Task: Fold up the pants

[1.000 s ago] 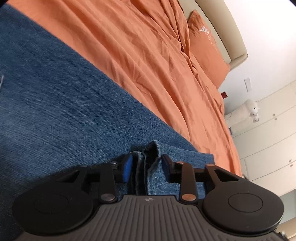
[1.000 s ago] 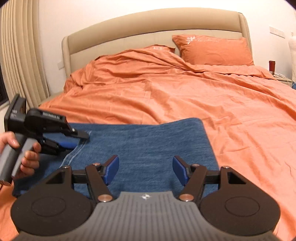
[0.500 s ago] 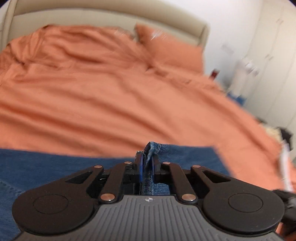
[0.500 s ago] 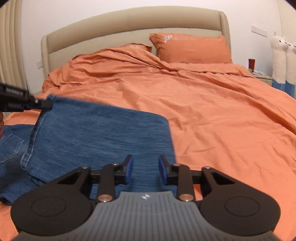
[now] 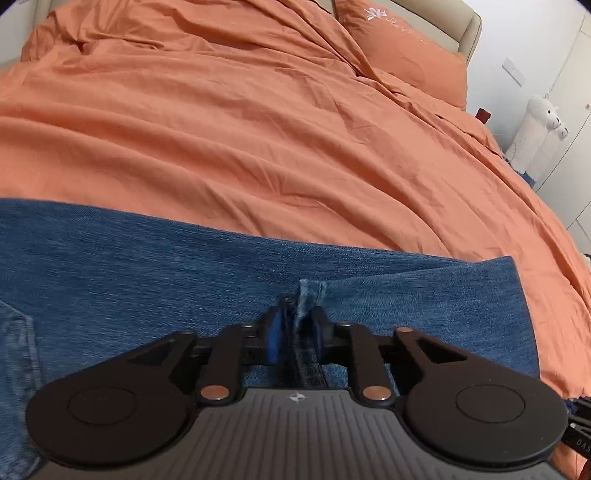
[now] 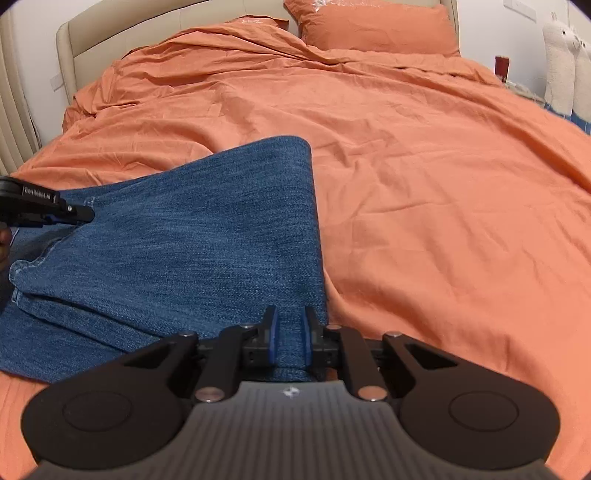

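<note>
Jeans [image 6: 192, 236] lie across the near part of the bed, on the orange duvet [image 6: 424, 192], already doubled over with a rounded fold edge running away from our right gripper [image 6: 290, 341]. That gripper sits at the near end of this fold edge, jaws closing, denim between the blue pads and by the look pinched. We read it as taking a corner so the folded panel can be carried over again

Left gripper [image 5: 297, 334] has a bunched hem or seam [image 5: 310, 291] standing up between its jaws; the jaws are opening a little, yet cloth is pinched and the pads look to press on it. In the right view it shows side-on at far left [image 6: 75, 214], holding the other corner of the same panel raised, so both ends lift together and the fold stays square

Hard to tell: how many layers each gripper holds, since the gripper bodies cover the cloth under the jaws. Waistband and a pocket are cut off at the left edge. Hand on the left gripper is barely a sliver. Pillow [image 6: 373, 27], headboard [image 6: 155, 26] and plush toys [image 6: 565, 62] sit far ahead, well apart from the jeans
</note>
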Available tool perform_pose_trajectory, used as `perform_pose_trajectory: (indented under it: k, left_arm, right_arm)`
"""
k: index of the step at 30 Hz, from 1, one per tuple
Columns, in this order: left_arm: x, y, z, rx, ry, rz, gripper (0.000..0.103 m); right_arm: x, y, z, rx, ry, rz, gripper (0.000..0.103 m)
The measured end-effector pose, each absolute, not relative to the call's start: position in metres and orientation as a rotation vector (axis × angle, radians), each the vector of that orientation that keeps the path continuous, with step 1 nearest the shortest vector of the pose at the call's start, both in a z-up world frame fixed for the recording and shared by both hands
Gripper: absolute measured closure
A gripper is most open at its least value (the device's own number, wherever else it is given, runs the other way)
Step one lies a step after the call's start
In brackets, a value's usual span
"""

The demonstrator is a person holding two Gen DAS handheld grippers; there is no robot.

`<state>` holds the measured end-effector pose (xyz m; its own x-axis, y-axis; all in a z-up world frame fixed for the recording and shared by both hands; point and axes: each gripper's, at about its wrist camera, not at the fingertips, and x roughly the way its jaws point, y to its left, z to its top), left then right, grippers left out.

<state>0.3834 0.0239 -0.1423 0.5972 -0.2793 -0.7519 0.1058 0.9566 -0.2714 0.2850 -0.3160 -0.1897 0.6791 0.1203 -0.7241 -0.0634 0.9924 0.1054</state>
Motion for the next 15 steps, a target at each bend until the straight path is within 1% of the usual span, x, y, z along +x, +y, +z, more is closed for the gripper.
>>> perform_pose_trajectory:
  k: [2,6,7,8,12,14,15]
  left_arm:
    - [0.369,0.023,-0.127,-0.185,0.868,-0.226,0.080]
    - [0.322,0.014,-0.101,-0.181,0.814,-0.281,0.080]
    - [0.316,0.006,-0.097,-0.164,0.818,-0.295,0.080]
    - [0.307,-0.002,-0.095,-0.144,0.822,-0.311,0.080]
    - [0.279,-0.022,-0.108,-0.072,0.850,-0.337,0.080]
    - [0.275,-0.029,-0.122,-0.022,0.879,-0.316,0.084]
    - [0.276,-0.030,-0.129,-0.009,0.893,-0.304,0.088]
  right_arm:
    - [0.277,-0.315,-0.178,0.069,0.779,0.099,0.088]
    - [0.261,-0.306,-0.161,0.069,0.703,0.171,0.088]
    - [0.258,-0.300,-0.158,0.061,0.684,0.193,0.087]
    - [0.255,-0.294,-0.156,0.038,0.667,0.212,0.083]
    - [0.252,-0.271,-0.160,-0.062,0.654,0.247,0.081]
    - [0.253,-0.269,-0.166,-0.054,0.679,0.251,0.081]
    - [0.254,-0.269,-0.169,-0.053,0.693,0.254,0.081]
